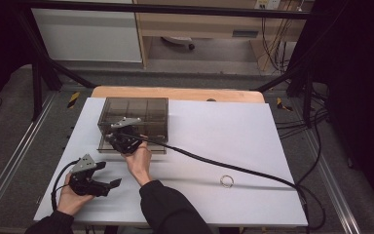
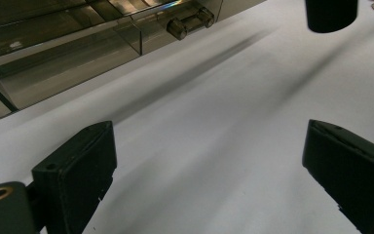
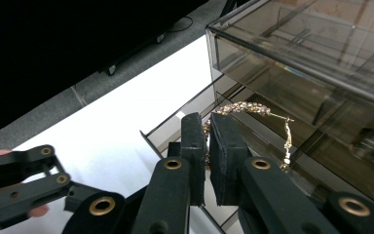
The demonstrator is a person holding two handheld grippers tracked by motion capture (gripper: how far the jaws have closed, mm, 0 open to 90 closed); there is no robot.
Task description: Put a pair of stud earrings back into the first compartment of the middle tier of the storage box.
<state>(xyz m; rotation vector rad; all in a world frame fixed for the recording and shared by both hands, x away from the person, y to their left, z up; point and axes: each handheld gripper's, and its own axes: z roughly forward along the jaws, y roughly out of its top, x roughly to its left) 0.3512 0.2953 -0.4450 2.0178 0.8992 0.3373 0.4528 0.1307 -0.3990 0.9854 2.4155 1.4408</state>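
Note:
A smoky clear drawer box stands at the table's back left. My right gripper hovers at its front, crossed over to the left, above a pulled-out low drawer. In the right gripper view my right gripper is shut on a gold chain bracelet, which arcs out to the right and dangles over the drawer. My left gripper rests near the front left of the table, and its jaws stand wide apart with only bare sheet between them. A small ring-shaped bracelet lies on the sheet to the right.
A white sheet covers the wooden table. The right gripper's black cable trails across it to the right edge. A drawer knob shows on the box front. Dark frame posts and floor surround the table.

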